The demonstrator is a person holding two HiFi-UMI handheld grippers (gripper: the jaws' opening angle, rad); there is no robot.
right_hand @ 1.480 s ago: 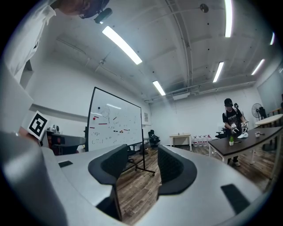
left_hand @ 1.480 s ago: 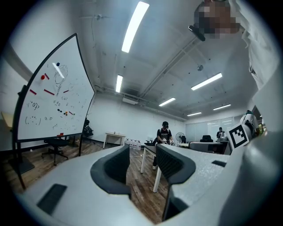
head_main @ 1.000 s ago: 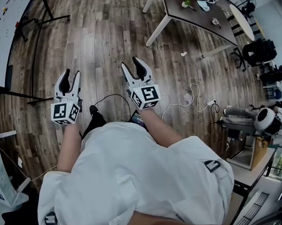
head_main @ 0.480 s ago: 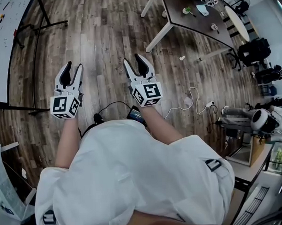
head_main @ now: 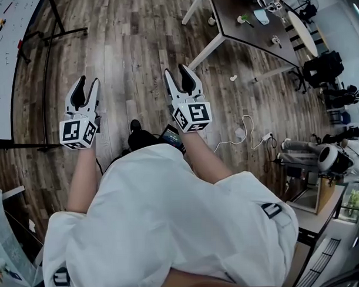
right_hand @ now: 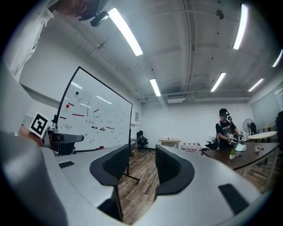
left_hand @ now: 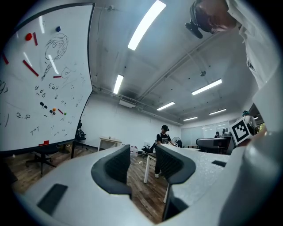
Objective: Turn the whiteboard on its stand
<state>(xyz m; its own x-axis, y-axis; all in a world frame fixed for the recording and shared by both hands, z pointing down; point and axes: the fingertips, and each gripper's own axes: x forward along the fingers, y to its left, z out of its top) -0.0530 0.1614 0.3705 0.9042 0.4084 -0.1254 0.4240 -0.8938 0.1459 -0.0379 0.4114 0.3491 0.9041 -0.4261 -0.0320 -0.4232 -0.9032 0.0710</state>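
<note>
The whiteboard (head_main: 5, 63), white with a black frame and scattered marks and magnets, stands at the far left on its black wheeled stand (head_main: 45, 68). It fills the left of the left gripper view (left_hand: 40, 88) and sits further off at the left of the right gripper view (right_hand: 95, 119). My left gripper (head_main: 86, 89) is held over the wooden floor to the board's right, open and empty (left_hand: 143, 161). My right gripper (head_main: 179, 77) is beside it, jaws closing with nothing between them (right_hand: 142, 165). Neither gripper touches the board.
A dark table (head_main: 252, 25) on white legs stands at the back right, with office chairs (head_main: 327, 67) beyond it. A white cable and power strip (head_main: 252, 131) lie on the floor at the right. A person (right_hand: 227, 130) stands by the table.
Both grippers have moved slightly forward and up in the head view as the person stepped forward. Both stay empty.
</note>
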